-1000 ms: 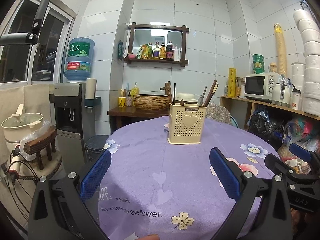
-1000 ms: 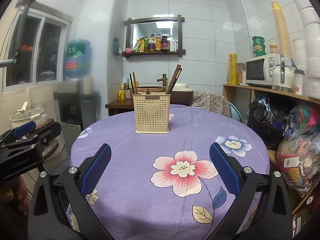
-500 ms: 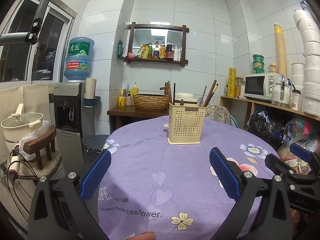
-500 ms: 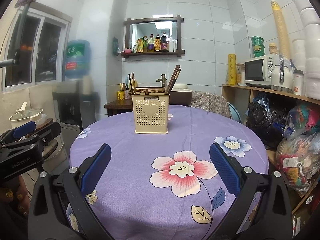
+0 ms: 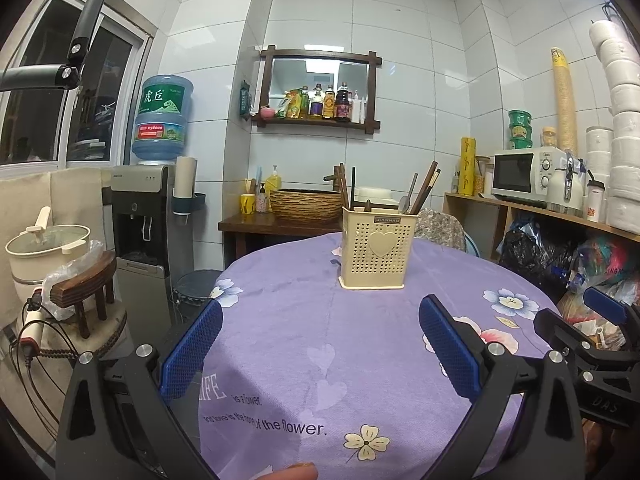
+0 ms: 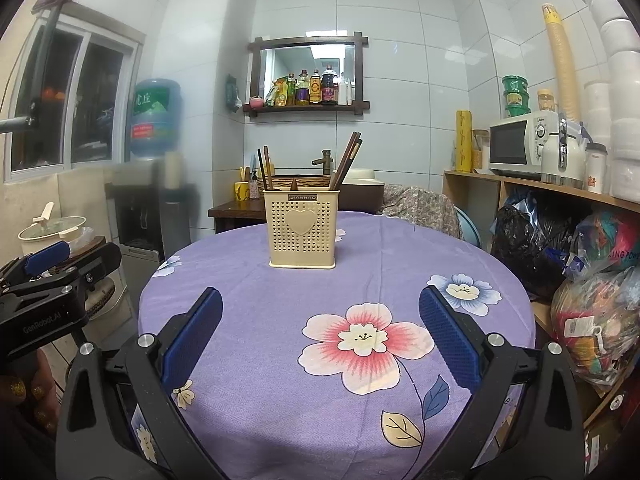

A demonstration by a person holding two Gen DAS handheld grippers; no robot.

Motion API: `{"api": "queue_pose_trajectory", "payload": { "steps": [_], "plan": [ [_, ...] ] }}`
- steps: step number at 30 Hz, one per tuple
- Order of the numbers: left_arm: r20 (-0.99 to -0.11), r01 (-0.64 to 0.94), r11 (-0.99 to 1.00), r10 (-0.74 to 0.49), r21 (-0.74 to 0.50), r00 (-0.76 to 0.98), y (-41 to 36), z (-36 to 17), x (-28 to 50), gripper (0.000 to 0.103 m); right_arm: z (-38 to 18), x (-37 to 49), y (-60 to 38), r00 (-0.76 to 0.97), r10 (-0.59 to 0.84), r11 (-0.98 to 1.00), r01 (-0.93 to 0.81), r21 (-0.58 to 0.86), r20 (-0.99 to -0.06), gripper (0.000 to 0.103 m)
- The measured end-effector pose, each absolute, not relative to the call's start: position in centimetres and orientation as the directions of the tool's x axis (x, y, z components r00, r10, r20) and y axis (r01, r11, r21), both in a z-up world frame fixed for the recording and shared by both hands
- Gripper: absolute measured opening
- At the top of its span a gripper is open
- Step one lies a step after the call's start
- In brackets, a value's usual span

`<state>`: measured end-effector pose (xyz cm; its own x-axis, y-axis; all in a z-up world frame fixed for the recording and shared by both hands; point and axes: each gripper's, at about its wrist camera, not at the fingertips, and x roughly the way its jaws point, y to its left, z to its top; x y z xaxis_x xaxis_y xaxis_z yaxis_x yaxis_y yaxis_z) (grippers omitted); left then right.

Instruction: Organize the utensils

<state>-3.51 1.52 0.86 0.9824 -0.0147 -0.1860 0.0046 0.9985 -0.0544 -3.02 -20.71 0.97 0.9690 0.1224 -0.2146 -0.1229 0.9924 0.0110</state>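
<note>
A cream perforated utensil holder [image 5: 377,250] with a heart on its front stands on the round table, far side; it also shows in the right wrist view [image 6: 302,234]. Chopsticks [image 5: 427,187] and a metal spoon [image 5: 407,199] stand in it. My left gripper [image 5: 320,350] is open and empty, held above the near table edge. My right gripper [image 6: 320,344] is open and empty, also near the front edge. Each gripper shows at the side of the other's view: the right one [image 5: 600,344] and the left one [image 6: 52,280].
The table wears a purple flowered cloth [image 6: 360,320]. A water dispenser [image 5: 144,220] and a pot on a stool [image 5: 48,248] stand left. A shelf with a microwave [image 5: 528,174] and bags [image 6: 600,280] stands right. A side table with a basket [image 5: 304,204] is behind.
Both grippers have barely moved; the holder sits very slightly differently in each view. Nothing was taken hold of or let go.
</note>
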Motion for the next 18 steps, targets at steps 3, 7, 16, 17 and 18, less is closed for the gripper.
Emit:
{"api": "queue_pose_trajectory", "payload": {
  "steps": [3, 7, 16, 17, 18],
  "plan": [
    [-0.184, 0.003, 0.999, -0.012, -0.052, 0.983, 1.52, 0.88, -3.51, 0.098, 0.97, -3.07, -20.69, 0.97, 0.12, 0.993, -0.121, 0.011, -0.213, 0.097],
    [-0.185, -0.001, 0.999, -0.008, -0.053, 0.983, 1.6, 0.82, -3.46, 0.098, 1.02, -3.1, -20.82, 0.969, 0.121, 0.993, -0.121, 0.01, -0.214, 0.097],
    [-0.183, -0.005, 0.999, -0.004, -0.051, 0.983, 1.55, 0.77, -3.46, 0.098, 1.0, -3.09, -20.79, 0.969, 0.122, 0.992, -0.122, 0.009, -0.215, 0.097],
    [-0.183, -0.006, 0.999, -0.004, -0.052, 0.983, 1.56, 0.78, -3.46, 0.098, 1.0, -3.09, -20.8, 0.969, 0.122, 0.992, -0.123, 0.009, -0.215, 0.097],
    [-0.183, -0.006, 0.999, -0.004, -0.051, 0.983, 1.62, 0.74, -3.48, 0.098, 1.01, -3.09, -20.79, 0.969, 0.122, 0.992, -0.123, 0.009, -0.215, 0.097]
  ]
}}
